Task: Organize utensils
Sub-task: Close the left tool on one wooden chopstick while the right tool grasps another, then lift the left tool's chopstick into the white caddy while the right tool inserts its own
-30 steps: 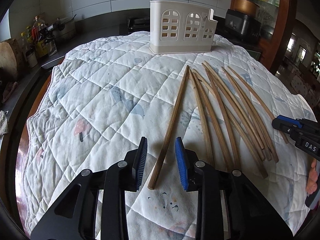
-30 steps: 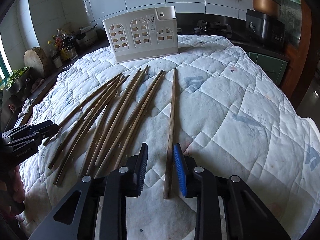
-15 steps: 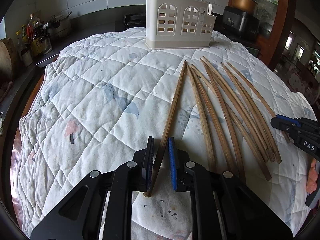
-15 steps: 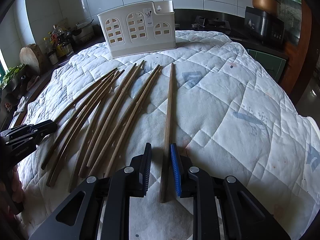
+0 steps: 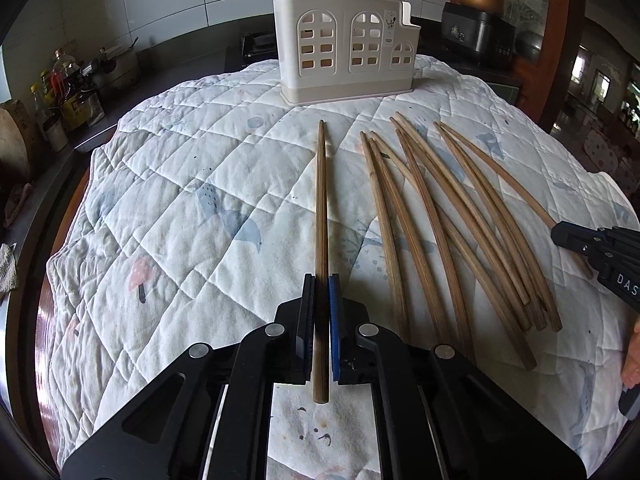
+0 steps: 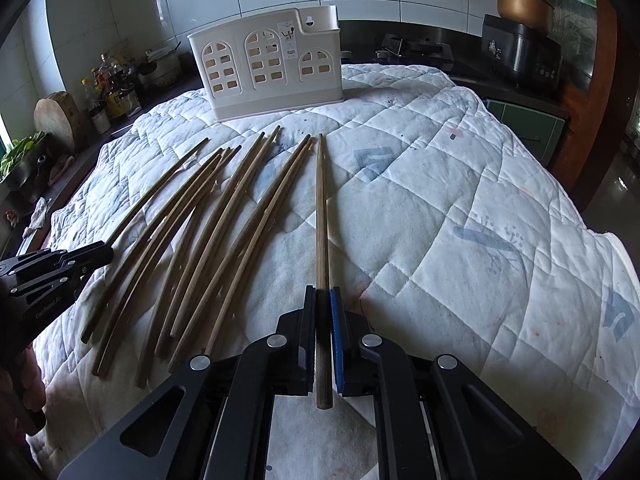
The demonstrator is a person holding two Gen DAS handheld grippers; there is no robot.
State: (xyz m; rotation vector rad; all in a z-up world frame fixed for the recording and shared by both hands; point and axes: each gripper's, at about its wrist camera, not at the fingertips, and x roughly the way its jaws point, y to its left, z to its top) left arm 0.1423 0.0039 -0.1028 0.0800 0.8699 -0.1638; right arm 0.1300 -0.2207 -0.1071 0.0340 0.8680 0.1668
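Everywhere, quilted cloth (image 5: 192, 184) under chopsticks (image 5: 452, 216).

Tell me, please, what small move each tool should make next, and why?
Probably lift both. The left tool and the right tool are each shut on a chopstick, tips pointing toward the white utensil holder, which appears to hold none yet.

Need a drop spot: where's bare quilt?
Bare white quilted cloth left of the brown wooden chopstick in the left gripper, up to the cream plastic utensil holder; also right of the second chopstick in the right gripper. Crowded: loose chopstick pile between them.
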